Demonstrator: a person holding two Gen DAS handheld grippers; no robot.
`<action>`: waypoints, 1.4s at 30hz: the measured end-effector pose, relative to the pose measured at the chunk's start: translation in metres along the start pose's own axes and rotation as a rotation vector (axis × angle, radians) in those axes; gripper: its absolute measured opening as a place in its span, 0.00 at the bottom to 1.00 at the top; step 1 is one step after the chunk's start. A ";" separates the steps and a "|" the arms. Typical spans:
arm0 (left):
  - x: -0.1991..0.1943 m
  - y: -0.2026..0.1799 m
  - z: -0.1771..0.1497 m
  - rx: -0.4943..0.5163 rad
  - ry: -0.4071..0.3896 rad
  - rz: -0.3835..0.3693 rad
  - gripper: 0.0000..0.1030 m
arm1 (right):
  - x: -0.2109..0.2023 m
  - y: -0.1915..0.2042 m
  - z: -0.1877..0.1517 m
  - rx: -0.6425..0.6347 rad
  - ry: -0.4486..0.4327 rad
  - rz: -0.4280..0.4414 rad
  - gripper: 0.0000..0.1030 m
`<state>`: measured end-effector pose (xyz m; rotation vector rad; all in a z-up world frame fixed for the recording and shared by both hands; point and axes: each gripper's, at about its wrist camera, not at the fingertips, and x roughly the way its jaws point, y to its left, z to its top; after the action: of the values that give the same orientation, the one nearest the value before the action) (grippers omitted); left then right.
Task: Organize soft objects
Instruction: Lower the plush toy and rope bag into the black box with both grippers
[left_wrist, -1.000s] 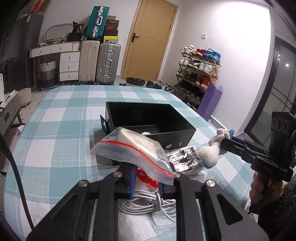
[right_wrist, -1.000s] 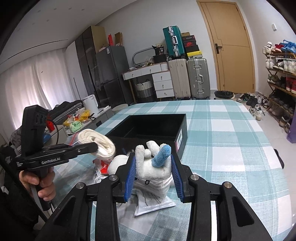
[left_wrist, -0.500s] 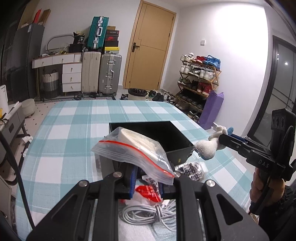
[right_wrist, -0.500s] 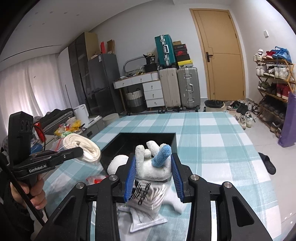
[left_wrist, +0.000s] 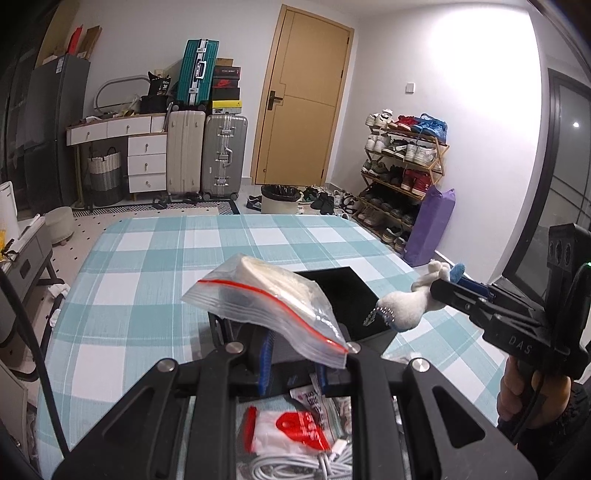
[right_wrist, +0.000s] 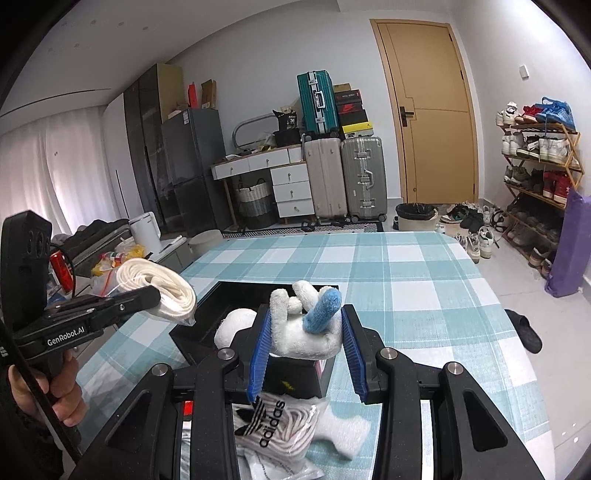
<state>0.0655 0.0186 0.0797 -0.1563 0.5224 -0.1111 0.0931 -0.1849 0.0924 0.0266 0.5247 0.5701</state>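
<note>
A: Gripping a clear zip bag (left_wrist: 273, 306) of folded white cloth, the left hand-held gripper (left_wrist: 291, 360) hangs above the near edge of a black box (left_wrist: 343, 295) on the teal-checked worktop (left_wrist: 147, 266). Its blue pads are clamped together on the bag's lower edge.

B: And the other one?

A: From the right wrist view, the right hand-held gripper (right_wrist: 306, 354) is closed on a white plush toy (right_wrist: 299, 325) with a blue limb, both blue pads pressed into its sides. The toy is held in the air over the near part of the same box (right_wrist: 207, 325).

B: What does each camera add?

A: The left wrist view alone shows the toy from the side (left_wrist: 410, 302), its round head hanging down with a small bead chain, and the person's right hand (left_wrist: 532, 398) on the black handle. Under the left gripper it also shows a red-and-white packet (left_wrist: 291, 432) and a coil of white cable (left_wrist: 306, 465) on the worktop.

B: And the right wrist view?

A: It alone shows the bag from its end (right_wrist: 162, 291), the cloth rolled in loops, and the left hand (right_wrist: 55, 387) around its handle. Below the right gripper lies a clear bag of white socks (right_wrist: 273, 424) with a black logo. How much is inside the box cannot be told from either view.
</note>
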 end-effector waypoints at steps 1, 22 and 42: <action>0.002 -0.001 0.001 0.002 0.002 0.001 0.16 | 0.001 0.001 0.000 -0.001 0.001 -0.001 0.36; 0.048 -0.002 0.005 0.022 0.057 0.009 0.16 | 0.046 0.004 0.005 -0.056 0.048 -0.012 0.36; 0.082 -0.002 -0.005 0.046 0.130 0.035 0.16 | 0.088 0.024 -0.009 -0.246 0.134 -0.049 0.36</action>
<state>0.1331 0.0041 0.0357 -0.0954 0.6516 -0.0994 0.1390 -0.1195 0.0473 -0.2590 0.5801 0.5882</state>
